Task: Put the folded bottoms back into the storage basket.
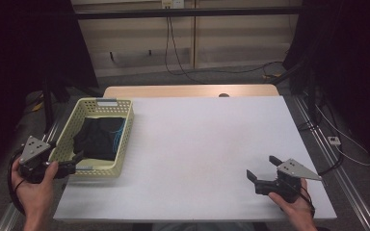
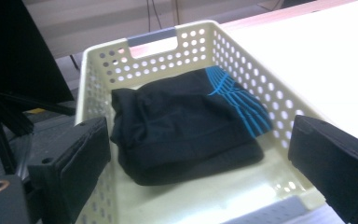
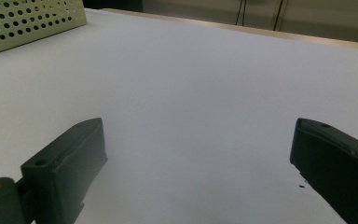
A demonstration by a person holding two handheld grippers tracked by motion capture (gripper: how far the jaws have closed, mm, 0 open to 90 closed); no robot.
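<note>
- A lab or recording setup, not a home.
- Black curtains hang at the upper left and upper right of the frame.
- Loose cables trail across the grey floor at top centre.
- A bare white table stands on metal rails.

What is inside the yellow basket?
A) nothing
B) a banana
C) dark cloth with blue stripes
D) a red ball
C: the basket holds a folded dark cloth with blue stripes along one edge, clear in the left gripper view.
</note>
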